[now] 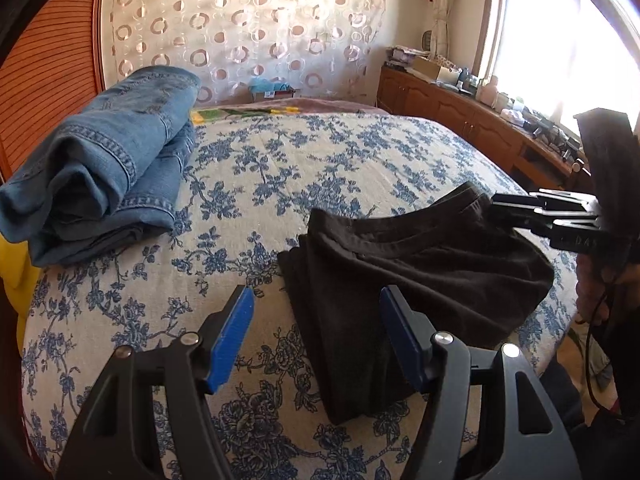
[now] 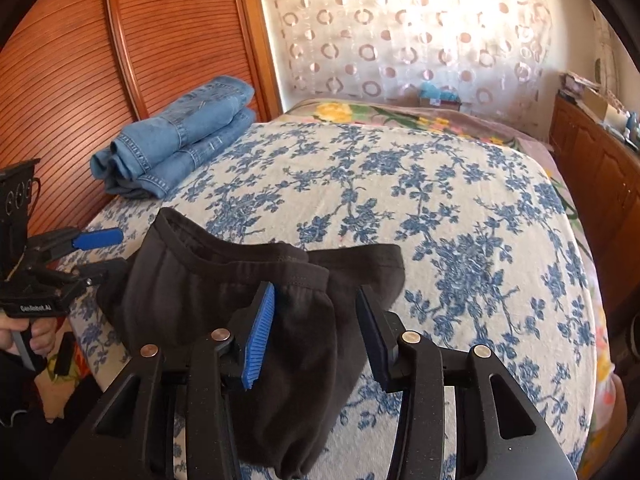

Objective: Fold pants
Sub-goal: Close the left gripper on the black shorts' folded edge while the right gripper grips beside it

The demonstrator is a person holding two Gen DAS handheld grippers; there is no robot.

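Pants: dark brown soft knit trousers (image 1: 412,276), lying folded into a compact bundle on the bed with the blue-and-white floral cover (image 1: 280,160); centre-right of the left wrist view, lower centre-left of the right wrist view; waistband edge toward the top of the bundle, folded layers stacked along its left side.

We have the left gripper (image 1: 316,336) released, blue pads wide apart, low over the near left edge of the bundle; nothing between the pads that we can call a grip. Right gripper (image 2: 316,332) also spread wide, hovering over the lower right part of the fabric; not clamped on anything.

Handling, our read: light, limp, no stiffness; it'll sag and unfold if lifted by one layer; knit surface should give the ribbed pads decent friction, so slip risk looks low. Best holds: pinch through all stacked layers at a folded edge, or the thicker waistband seam; take two corners at once, one per gripper, to keep the fold square.

Folded blue denim jeans (image 1: 104,152) sit upper left in both views, well apart from the brown pair; judging by that, ours looks close to done.
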